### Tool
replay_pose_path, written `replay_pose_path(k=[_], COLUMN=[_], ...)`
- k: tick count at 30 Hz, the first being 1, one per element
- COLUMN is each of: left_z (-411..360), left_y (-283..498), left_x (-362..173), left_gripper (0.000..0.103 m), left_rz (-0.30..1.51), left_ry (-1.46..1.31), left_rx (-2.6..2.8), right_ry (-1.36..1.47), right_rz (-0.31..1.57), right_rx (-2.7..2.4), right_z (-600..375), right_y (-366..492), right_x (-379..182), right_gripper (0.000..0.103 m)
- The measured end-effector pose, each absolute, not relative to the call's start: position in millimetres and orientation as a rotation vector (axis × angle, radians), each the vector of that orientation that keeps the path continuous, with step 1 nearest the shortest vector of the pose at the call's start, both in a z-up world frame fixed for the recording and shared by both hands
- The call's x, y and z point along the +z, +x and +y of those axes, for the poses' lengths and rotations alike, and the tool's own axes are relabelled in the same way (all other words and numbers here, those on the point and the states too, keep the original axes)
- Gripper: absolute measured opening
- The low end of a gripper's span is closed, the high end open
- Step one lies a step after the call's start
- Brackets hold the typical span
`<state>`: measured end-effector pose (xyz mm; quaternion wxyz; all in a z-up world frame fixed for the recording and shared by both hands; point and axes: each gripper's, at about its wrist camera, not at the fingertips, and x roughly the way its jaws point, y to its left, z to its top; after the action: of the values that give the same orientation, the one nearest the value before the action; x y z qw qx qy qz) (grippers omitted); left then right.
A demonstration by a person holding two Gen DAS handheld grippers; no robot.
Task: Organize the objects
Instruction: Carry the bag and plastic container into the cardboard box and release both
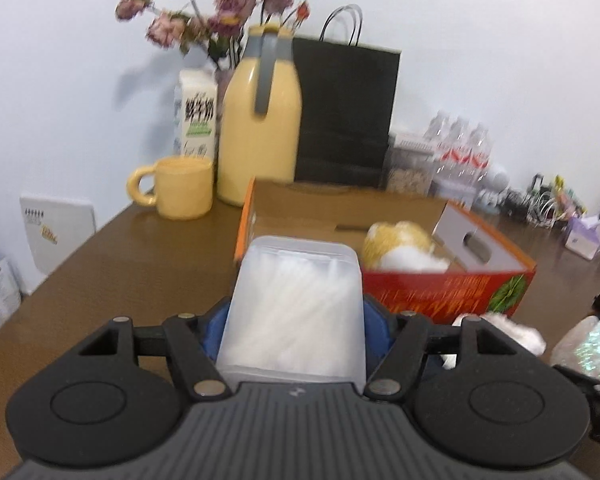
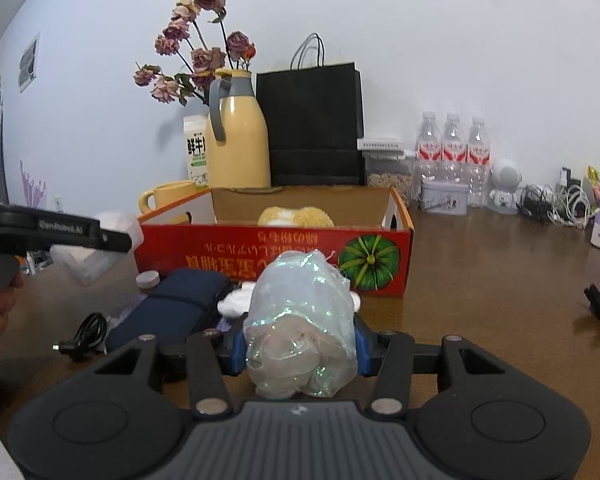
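**Both grippers loaded in front of the red cardboard box**

The left gripper (image 1: 296, 320) has its blue-padded fingers (image 1: 374, 330) pressed against the 2 sides of a translucent plastic container of white sticks (image 1: 296, 312), holding it above the brown wooden table (image 1: 140, 256) just in front of the near left corner of the open red cardboard box printed with a green pumpkin (image 1: 452, 288). In the right wrist view this gripper reaches in from the left edge, the container showing pale beyond its tip.

Left of the box stand a yellow ceramic mug (image 1: 180, 188), a white milk carton (image 1: 196, 114), and a tall yellow thermos jug with a grey handle (image 1: 260, 120), with dried pink roses (image 1: 216, 8) behind them. A black paper bag with handles (image 1: 344, 112) stands against the wall behind the box.

Inside the box lies a yellow and white plush toy (image 1: 404, 246).

On the table in front of the box lie a black cable (image 2: 86, 334), a dark blue fabric case (image 2: 172, 308) and a white fluffy item (image 2: 236, 302).

The right gripper (image 2: 300, 348) is closed around a crinkled iridescent plastic bag holding something pale pink (image 2: 300, 320), its blue pads (image 2: 362, 346) squeezing both sides, near the front wall of the box.

Further right, 3 clear water bottles with red labels (image 2: 452, 152) stand by the wall.
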<state>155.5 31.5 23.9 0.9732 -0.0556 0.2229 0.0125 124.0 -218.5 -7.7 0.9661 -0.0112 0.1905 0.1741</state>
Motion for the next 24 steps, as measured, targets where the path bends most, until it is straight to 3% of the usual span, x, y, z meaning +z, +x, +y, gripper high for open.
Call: replay_pose_path(k=[17, 24], left_z=[-4.4, 13.5], left_y=[243.6, 294.8], left_x=[66.7, 42.1], left_gripper=[0.067, 0.067], left_rz=[0.337, 0.398], left_ry=[-0.109, -0.162], left_rx=[0.045, 0.132], right_ry=[-0.056, -0.009], right_rz=[0.219, 0.285], right_rx=[0.322, 0.28], right_z=[-194.5, -193.2], right_y=[237.8, 298.5], right_x=[61.7, 32.3], right_gripper=[0.048, 0.048])
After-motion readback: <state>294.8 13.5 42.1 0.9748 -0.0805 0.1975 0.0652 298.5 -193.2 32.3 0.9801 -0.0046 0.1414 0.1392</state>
